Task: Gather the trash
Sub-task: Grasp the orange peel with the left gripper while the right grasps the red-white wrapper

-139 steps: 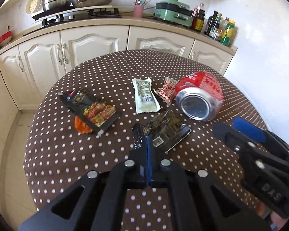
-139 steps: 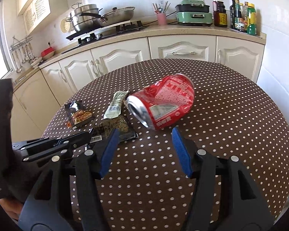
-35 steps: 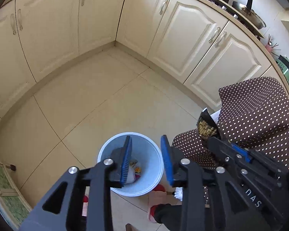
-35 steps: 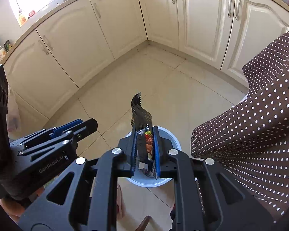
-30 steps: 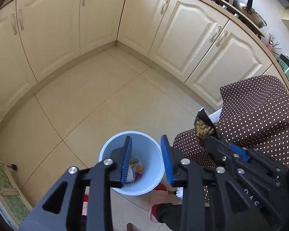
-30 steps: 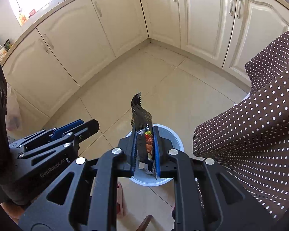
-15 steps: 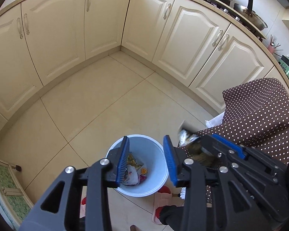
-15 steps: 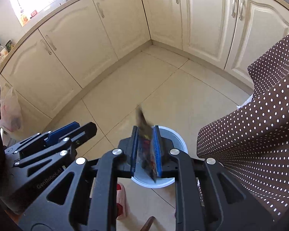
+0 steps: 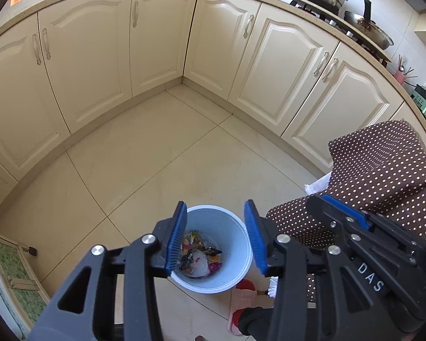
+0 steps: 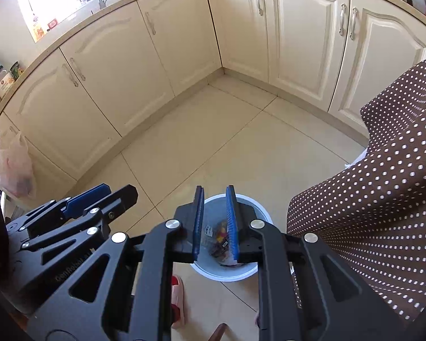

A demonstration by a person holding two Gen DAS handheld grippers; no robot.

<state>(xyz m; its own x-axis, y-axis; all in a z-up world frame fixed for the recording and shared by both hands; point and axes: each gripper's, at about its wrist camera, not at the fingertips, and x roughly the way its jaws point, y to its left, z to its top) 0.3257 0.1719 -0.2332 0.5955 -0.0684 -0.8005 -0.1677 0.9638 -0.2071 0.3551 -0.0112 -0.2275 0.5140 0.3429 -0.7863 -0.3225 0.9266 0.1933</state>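
A light blue trash bin (image 9: 233, 236) stands on the tiled floor beside the table, with several wrappers (image 9: 197, 258) lying in it. My left gripper (image 9: 215, 238) hangs open and empty above the bin. My right gripper (image 10: 215, 221) is also above the bin (image 10: 258, 207), its jaws a little apart with nothing between them; wrappers (image 10: 217, 240) show in the bin below. The right gripper's body shows at the right in the left wrist view (image 9: 363, 244), and the left gripper's at the left in the right wrist view (image 10: 71, 216).
The table with its brown polka-dot cloth (image 9: 383, 170) hangs just right of the bin, also in the right wrist view (image 10: 383, 184). Cream cabinets (image 9: 144, 42) line the far walls. A person's red and pink slippers (image 9: 241, 304) are below the bin. A plastic bag (image 10: 14, 167) hangs at left.
The right gripper opened and let go of the dark snack wrapper, which dropped into the bin. The left gripper opened wider. Both views tilted up slightly.
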